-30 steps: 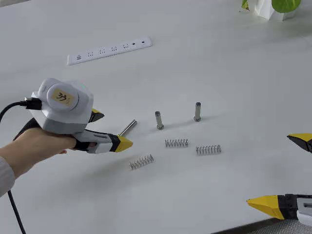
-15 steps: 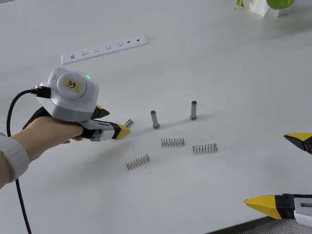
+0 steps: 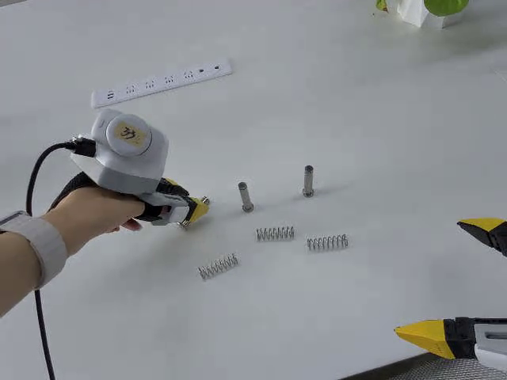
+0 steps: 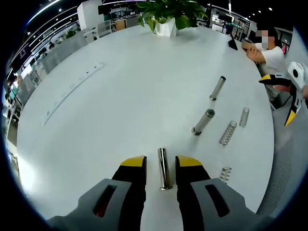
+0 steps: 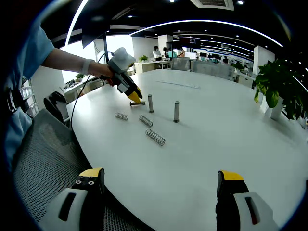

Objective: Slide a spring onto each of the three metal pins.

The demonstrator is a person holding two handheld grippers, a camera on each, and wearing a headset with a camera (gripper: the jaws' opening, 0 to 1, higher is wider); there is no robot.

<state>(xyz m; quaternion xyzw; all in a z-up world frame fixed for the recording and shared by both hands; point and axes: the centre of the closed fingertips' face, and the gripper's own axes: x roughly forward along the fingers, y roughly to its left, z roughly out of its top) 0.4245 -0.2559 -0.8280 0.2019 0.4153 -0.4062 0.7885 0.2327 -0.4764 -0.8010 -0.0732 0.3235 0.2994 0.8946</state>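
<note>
Two metal pins (image 3: 246, 197) (image 3: 308, 180) stand upright on the white table. A third pin (image 4: 163, 168) lies flat, and its tip (image 3: 203, 201) pokes out past my left gripper (image 3: 190, 210). That gripper (image 4: 160, 161) is open and straddles the lying pin, with a thin gap on each side. Three springs (image 3: 275, 233) (image 3: 327, 242) (image 3: 218, 267) lie loose in front of the pins. My right gripper (image 3: 434, 279) is open and holds nothing at the table's near right edge, far from the pins (image 5: 150, 103).
A white power strip (image 3: 162, 81) lies at the back left. A potted plant (image 3: 428, 9) stands at the far right corner. The table's front edge (image 3: 372, 366) runs under my right gripper. A mesh chair (image 5: 43, 159) is beside the table.
My left gripper has come down and forward over the lying pin, and its jaws have narrowed around it. The right gripper has stayed put.
</note>
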